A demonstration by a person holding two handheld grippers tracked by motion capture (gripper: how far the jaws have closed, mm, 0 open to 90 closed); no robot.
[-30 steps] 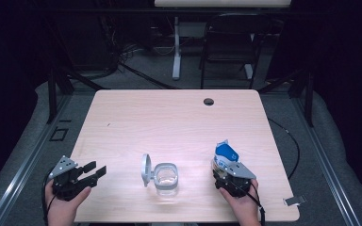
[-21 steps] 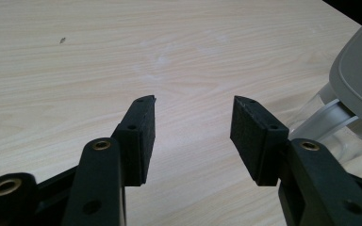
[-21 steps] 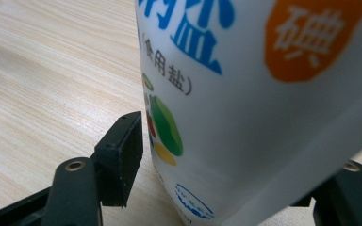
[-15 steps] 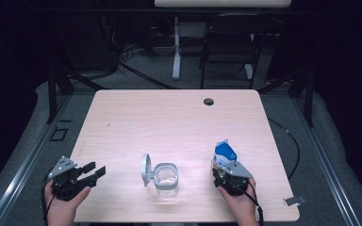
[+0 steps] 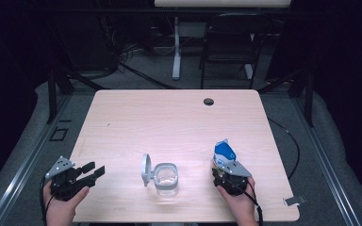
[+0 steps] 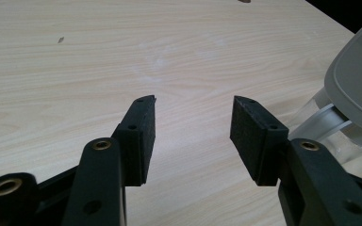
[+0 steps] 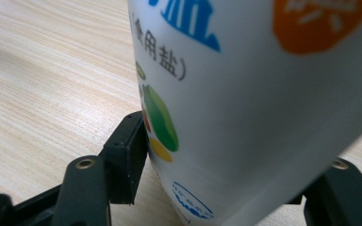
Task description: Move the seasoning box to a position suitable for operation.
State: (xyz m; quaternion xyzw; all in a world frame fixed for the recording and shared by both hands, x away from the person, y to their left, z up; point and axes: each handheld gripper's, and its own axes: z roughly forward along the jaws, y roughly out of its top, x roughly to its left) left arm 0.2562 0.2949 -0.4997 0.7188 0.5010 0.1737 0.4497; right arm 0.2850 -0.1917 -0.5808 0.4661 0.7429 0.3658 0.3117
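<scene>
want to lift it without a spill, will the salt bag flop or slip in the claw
The salt bag looks like a soft pouch, so it will probably sag above the right claw, which grips it low. Its glossy printed skin may slip somewhat. Standing tall on the table, it seems apt to tip if pushed.

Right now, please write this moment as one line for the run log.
left gripper: open, holds nothing | right gripper: shut on salt bag | clear container: lid open, between grippers | table: light wood
</scene>
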